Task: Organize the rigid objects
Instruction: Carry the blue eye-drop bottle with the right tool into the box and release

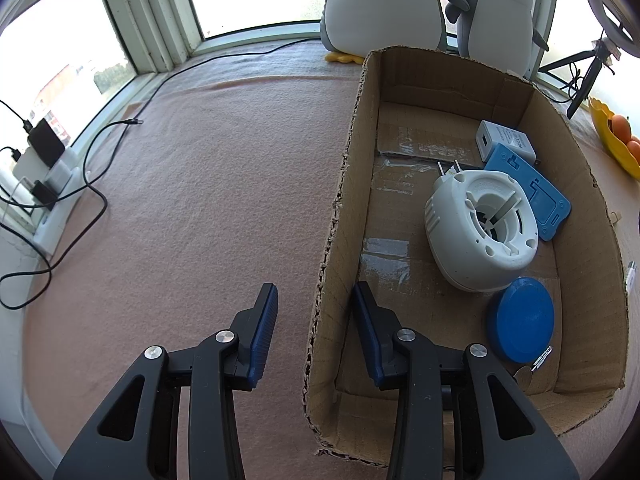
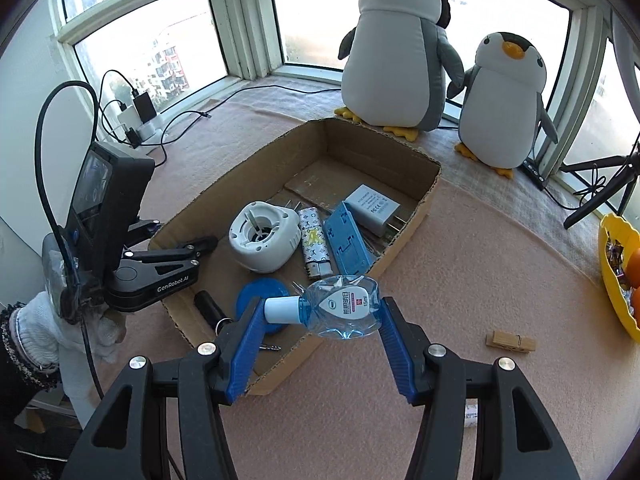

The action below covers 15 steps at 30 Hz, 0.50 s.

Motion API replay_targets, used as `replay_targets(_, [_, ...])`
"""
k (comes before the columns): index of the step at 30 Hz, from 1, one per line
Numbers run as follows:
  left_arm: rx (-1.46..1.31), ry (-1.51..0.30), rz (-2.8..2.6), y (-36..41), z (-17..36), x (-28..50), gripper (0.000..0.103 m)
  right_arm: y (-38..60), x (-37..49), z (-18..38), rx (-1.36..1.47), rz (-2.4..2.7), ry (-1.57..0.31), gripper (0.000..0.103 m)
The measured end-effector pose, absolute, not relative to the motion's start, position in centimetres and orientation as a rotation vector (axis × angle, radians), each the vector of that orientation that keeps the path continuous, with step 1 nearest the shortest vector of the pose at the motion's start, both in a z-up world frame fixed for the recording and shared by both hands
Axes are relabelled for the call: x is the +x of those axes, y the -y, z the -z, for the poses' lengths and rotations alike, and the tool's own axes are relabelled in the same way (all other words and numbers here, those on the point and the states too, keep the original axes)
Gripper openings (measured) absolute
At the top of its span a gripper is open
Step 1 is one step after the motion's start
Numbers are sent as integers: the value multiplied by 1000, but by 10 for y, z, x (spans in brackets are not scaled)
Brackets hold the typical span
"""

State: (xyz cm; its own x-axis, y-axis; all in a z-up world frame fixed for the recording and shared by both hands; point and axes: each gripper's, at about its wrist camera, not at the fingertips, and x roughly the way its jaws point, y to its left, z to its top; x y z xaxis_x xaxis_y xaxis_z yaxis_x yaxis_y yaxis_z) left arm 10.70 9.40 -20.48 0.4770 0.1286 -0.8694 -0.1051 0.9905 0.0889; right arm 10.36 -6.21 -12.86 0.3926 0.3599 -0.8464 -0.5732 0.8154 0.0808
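A: Left to right, what room is there?

B: The pink felt-like cloth (image 1: 200, 184) lies bare along the box's left side, out to the black cables (image 1: 96, 184) at the window ledge. The left gripper (image 1: 316, 300) straddles the ragged left wall of the shallow brown cardboard box (image 1: 340, 208), one finger outside, one inside. Its jaws stand at their narrowest, yet nothing is pinched that I can see.

A: And inside the box?

B: A round white ribbed plastic plug-in device (image 1: 480, 232), a flat blue plastic plate (image 1: 532, 188), a white rectangular charger (image 1: 504, 140) and a blue round lid (image 1: 520, 324) toward the near right corner.

A: What does the right view add?

B: A patterned lighter (image 2: 314, 246) between device and plate, hidden from the left camera. The right gripper (image 2: 320, 314) clamps a small clear blue plastic bottle with a white cap (image 2: 340, 312) endwise, over the box's near right edge. Farther right, open cloth holds a wooden clothespin (image 2: 510, 342), and a yellow scalloped bowl (image 2: 616, 280) sits at the right edge.
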Motion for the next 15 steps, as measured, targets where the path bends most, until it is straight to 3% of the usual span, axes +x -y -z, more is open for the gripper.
replay_targets(15, [21,-1063,-144,-95,205,107,38,35,111,143,-269,-620,-1025,53])
